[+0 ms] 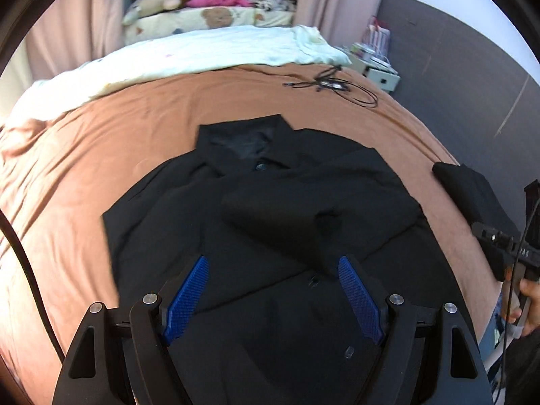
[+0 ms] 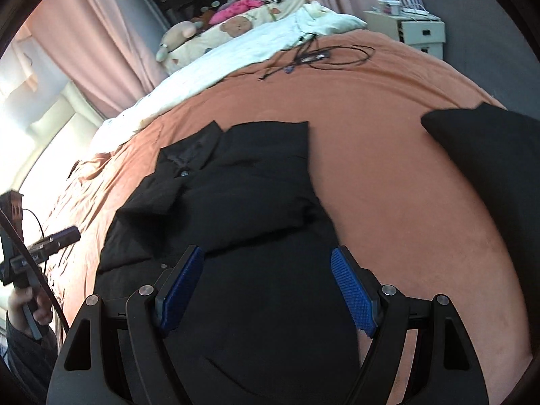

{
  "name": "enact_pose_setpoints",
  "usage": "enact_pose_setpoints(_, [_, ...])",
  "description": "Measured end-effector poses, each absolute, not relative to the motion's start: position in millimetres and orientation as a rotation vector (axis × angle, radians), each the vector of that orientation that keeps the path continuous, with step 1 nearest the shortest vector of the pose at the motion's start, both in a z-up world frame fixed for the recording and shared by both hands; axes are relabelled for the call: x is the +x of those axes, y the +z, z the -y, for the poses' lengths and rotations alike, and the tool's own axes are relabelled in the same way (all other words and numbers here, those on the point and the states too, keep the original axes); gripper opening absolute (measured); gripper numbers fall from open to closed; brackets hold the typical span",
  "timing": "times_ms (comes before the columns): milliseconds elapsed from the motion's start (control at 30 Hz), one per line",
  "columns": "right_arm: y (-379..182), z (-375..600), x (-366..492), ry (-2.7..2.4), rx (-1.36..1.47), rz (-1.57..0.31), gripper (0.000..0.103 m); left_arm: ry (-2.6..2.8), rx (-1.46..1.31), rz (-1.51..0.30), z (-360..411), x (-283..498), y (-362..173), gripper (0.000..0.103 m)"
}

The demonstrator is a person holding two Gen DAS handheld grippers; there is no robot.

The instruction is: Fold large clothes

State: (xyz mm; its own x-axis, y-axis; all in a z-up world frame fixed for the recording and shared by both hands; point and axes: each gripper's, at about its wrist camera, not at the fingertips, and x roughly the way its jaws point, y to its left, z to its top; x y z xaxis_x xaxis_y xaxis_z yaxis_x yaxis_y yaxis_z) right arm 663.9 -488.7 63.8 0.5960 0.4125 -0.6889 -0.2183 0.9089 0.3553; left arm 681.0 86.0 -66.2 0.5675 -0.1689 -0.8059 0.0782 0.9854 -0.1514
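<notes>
Bed (image 1: 118,128): covered by a rust-brown sheet, with a white quilt (image 1: 209,50) bunched across its far end.

Black coat (image 1: 270,222): lies flat on the brown sheet, roughly mid-bed. Its long axis runs from the near edge toward the far end, collar (image 1: 243,145) pointing away from the cameras toward the quilt. Buttoned front faces up. Both sleeves are folded inward across the chest, one overlapping the other. The hem end passes under both cameras and cannot be seen in full.

Second black garment (image 2: 489,155): a dark folded bundle at the right edge of the bed, apart from the coat.

Pillow with bear print (image 1: 216,18): beyond the quilt, with a plush toy (image 1: 155,3) and pink fabric beside it.

Small white drawer unit (image 2: 415,30): stands off the bed's far right corner; assorted items sit on top, contents of the drawers not visible.

Black cables (image 1: 334,86): loose tangle on the sheet near the quilt.

Left hand-held gripper (image 1: 273,300): fingers spread apart above the coat's lower front, nothing between the blue pads (image 1: 185,300).

Right hand-held gripper (image 2: 266,290): fingers likewise spread apart over the coat's right side, gripping nothing.
</notes>
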Motion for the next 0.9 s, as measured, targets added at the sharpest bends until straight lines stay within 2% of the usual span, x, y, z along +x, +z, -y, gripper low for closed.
enact_pose_setpoints(200, [38.4,439.7,652.2,0.334,0.254,-0.883,0.077,-0.167,-0.030,-0.946,-50.7,717.1,-68.5,0.081])
enact_pose_setpoints(333, [20.7,432.0,657.0,0.326,0.269,-0.898,0.077,-0.127,0.040,-0.969,-39.0,737.7,-88.8,0.081])
enact_pose_setpoints(400, [16.9,431.3,657.0,0.325,0.272,-0.905,0.077,-0.120,0.026,-0.996,-42.1,741.1,-102.7,0.071])
enact_pose_setpoints(433, [14.9,430.6,657.2,0.325,0.272,-0.909,0.077,-0.119,0.014,-1.024,-45.1,741.2,-111.6,0.053])
enact_pose_setpoints(467, [11.4,427.5,658.3,0.325,0.269,-0.914,0.077,-0.115,0.008,-1.051,-47.4,741.0,-118.8,0.041])
enact_pose_setpoints(633, [1.6,407.7,665.0,0.310,0.189,-0.936,0.077,-0.090,-0.052,-1.088,-73.0,714.7,-137.1,0.025])
enact_pose_setpoints(800, [-4.3,401.3,671.6,0.297,0.172,-0.955,0.077,-0.063,-0.125,-1.150,-99.5,680.4,-153.3,0.025])
enact_pose_setpoints(900, [-10.5,400.9,675.7,0.279,0.168,-0.968,0.077,-0.052,-0.137,-1.184,-110.3,661.9,-161.3,0.035])
